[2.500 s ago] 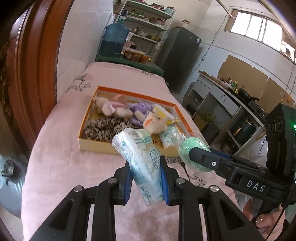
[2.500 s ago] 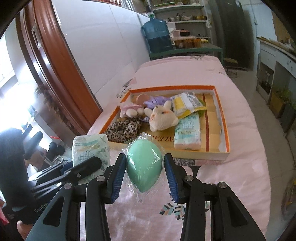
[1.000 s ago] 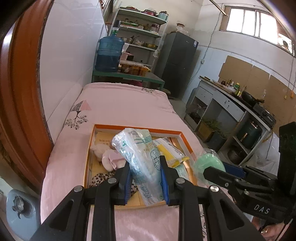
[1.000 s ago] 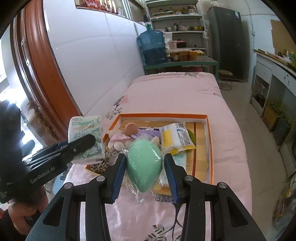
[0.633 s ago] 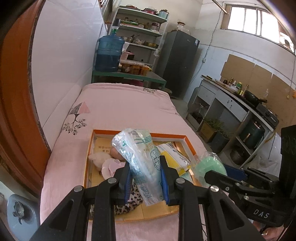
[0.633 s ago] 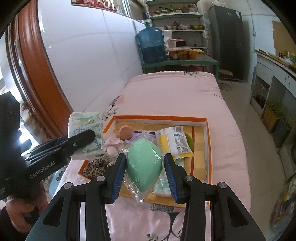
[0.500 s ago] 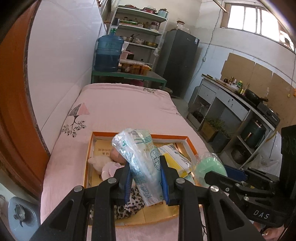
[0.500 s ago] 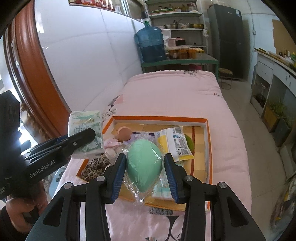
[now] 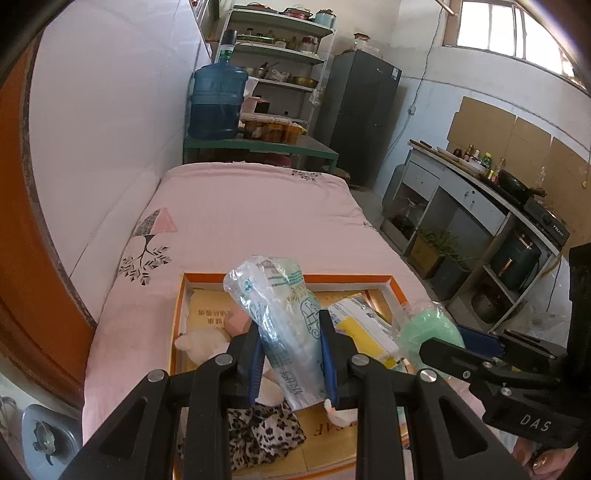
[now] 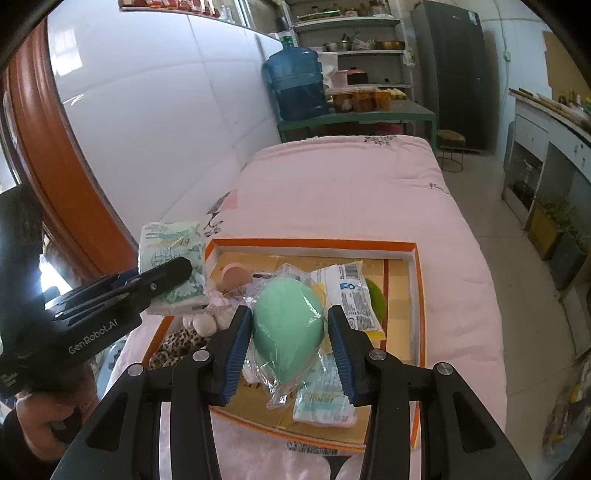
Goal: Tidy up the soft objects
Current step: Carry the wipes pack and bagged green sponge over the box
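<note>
Bright daylight from high window [image 9: 506, 29], blown out; glare at left edge of right view. Strong fisheye bending, dark corner vignetting, slight edge blur.

Tissue pack [image 9: 284, 325] clamped between left gripper [image 9: 291, 354] jaws, sponge [image 10: 288, 325] between right gripper [image 10: 288, 347] jaws, both above tray [image 10: 314, 243] on bed [image 10: 351, 184]. Left gripper left of right one. In tray under them: plush [image 9: 199, 345] and cloth [image 9: 258, 439] left, packet [image 10: 351, 291] right, second tissue pack [image 10: 325, 402] nearest. Beyond bed, table [image 9: 258, 144] with water jug [image 9: 218, 103]; counter [image 9: 480, 192] off right.
</note>
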